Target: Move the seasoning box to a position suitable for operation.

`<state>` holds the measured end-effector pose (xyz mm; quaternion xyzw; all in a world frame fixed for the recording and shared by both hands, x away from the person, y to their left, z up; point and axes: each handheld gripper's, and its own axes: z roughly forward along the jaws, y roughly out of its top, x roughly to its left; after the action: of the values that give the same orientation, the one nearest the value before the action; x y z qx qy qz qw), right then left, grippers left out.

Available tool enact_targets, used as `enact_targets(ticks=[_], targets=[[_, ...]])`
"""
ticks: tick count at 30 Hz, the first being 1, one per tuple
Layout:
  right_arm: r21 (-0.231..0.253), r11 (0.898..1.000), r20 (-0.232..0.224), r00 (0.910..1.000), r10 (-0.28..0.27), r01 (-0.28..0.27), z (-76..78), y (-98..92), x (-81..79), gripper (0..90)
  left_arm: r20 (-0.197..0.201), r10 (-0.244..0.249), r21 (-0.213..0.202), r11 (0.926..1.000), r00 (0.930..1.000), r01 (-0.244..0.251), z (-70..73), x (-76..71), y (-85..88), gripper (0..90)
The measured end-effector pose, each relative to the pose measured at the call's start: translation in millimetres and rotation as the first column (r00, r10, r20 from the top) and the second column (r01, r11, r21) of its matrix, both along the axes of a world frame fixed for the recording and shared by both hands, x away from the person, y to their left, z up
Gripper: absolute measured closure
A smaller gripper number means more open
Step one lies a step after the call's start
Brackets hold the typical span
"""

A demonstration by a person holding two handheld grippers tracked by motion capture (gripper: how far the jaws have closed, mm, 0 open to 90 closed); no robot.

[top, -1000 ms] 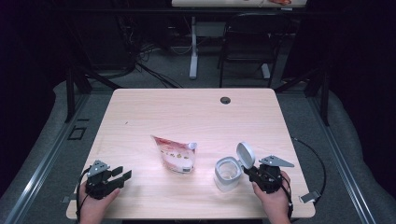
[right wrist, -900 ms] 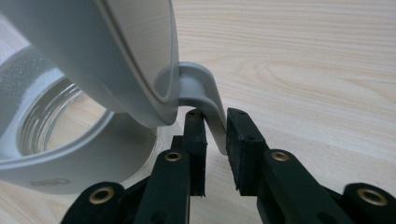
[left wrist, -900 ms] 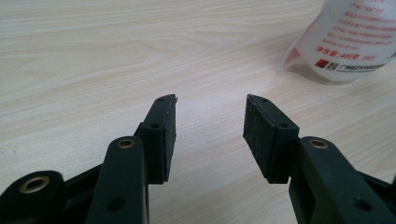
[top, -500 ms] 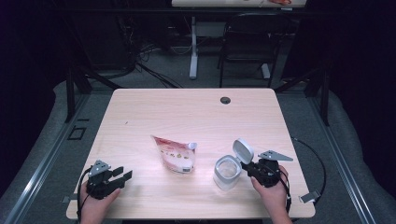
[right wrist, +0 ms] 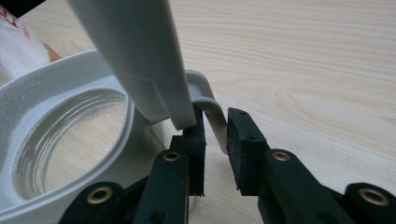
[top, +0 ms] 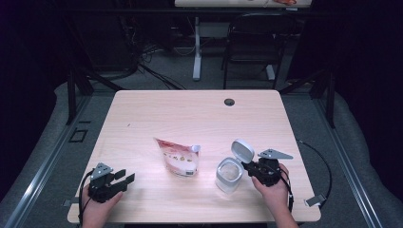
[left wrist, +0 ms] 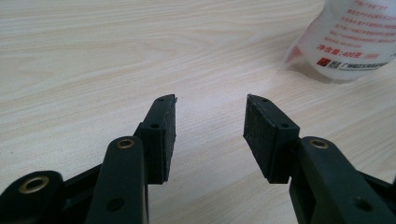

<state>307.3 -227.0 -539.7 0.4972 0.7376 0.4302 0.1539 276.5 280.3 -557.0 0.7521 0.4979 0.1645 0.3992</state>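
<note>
Jaws astride curved white plastic hinge strap (right wrist: 215, 122)

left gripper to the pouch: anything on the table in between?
Nothing visible. The left gripper sits open near the table's front left corner, and only bare wood lies between it and the pouch, as its own view confirms. The jar, lid flipped up, stands beyond the pouch, at the right gripper.
</note>
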Motion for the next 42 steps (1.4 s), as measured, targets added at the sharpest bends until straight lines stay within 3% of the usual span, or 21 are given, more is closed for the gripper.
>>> enact_targets(ticks=[7, 10, 19, 32, 33, 42], targets=[[-0.001, 1.0, 0.004, 0.9999, 0.013, -0.013, 0.3, 5.2, 4.2, 77.5, 0.002, -0.001, -0.003, 1.0, 1.0, 0.001, -0.8, 0.5, -1.4, 54.0], [-0.03, 0.999, 0.01, 0.9998, 0.018, -0.018, 1.5, 7.8, 4.4, 77.6, 0.001, -0.002, 0.001, 1.0, 1.0, 0.002, -0.8, 0.6, -1.8, 54.1], [-0.019, 0.999, 0.019, 0.9994, 0.029, -0.029, 0.5, 8.6, 6.4, 76.9, 0.001, -0.008, 0.007, 0.9999, 1.0, 0.008, -1.1, 1.1, -2.4, 54.1], [-0.046, 0.998, 0.026, 0.9992, 0.031, -0.03, 5.1, 5.5, -7.9, 73.7, -0.005, -0.001, 0.001, 1.0, 1.0, 0.001, -2.3, 5.3, 1.2, 54.5], [-0.067, 0.997, 0.023, 0.9991, 0.036, -0.034, 6.3, 3.8, -10.4, 73.6, -0.006, 0.001, -0.001, 1.0, 1.0, -0.001, -3.0, 6.2, 1.1, 54.6], [-0.061, 0.998, 0.039, 0.999, 0.021, -0.019, 15.8, -10.9, -28.1, 70.4, -0.014, -0.026, -0.003, 0.9997, 0.9996, 0.026, -3.8, 9.9, -0.5, 56.7]])
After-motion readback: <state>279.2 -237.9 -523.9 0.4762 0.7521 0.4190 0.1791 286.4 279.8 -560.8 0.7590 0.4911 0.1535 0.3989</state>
